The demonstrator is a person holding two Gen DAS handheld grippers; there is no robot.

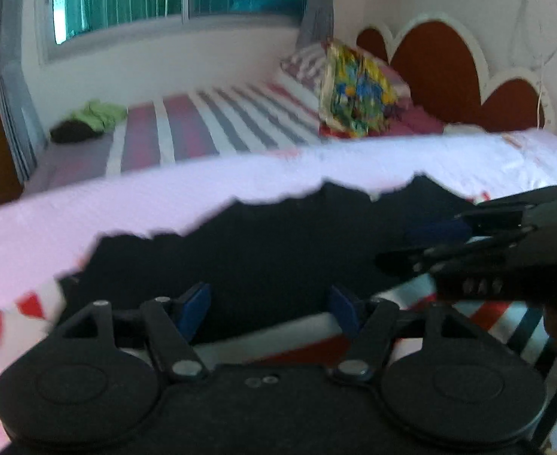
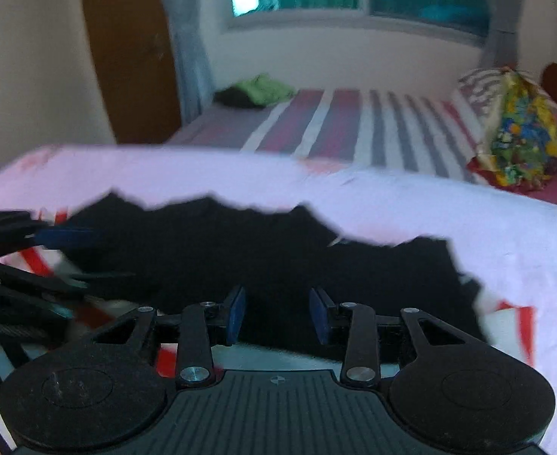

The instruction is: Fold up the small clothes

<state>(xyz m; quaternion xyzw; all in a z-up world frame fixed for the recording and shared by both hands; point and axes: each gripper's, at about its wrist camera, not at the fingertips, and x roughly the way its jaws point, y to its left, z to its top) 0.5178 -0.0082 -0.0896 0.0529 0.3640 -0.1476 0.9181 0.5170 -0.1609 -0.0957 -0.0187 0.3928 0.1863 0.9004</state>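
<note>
So both grippers have their fingers apart right now. The left gripper (image 1: 269,313) has its blue pads spread pretty wide, nothing pinched between them, just hanging over the near edge of the black garment (image 1: 278,242). The right gripper (image 2: 277,316) is spread a bit narrower, also with nothing squeezed in the gap, and it's over the near edge of the same black cloth.

In the left wrist view the right gripper pokes in from the right side, lying across the garment's right end. In the right wrist view the left gripper comes in from the left the same way, its blue pad over the cloth's left end.

The black garment is spread flat-ish with a ragged-looking far edge, lying on a pale pink-white sheet (image 1: 202,185) that has red and white striped patches near the front. It's blurry, so I can't tell what kind of clothing it is.

Further out there's a bed (image 1: 210,129) with red, grey and white stripes. At its far left sits a little heap of green and dark clothes (image 1: 88,121). On the far right, a colourful pillow (image 1: 358,94) leans by the headboard (image 1: 437,60). No baskets or bins visible.
</note>
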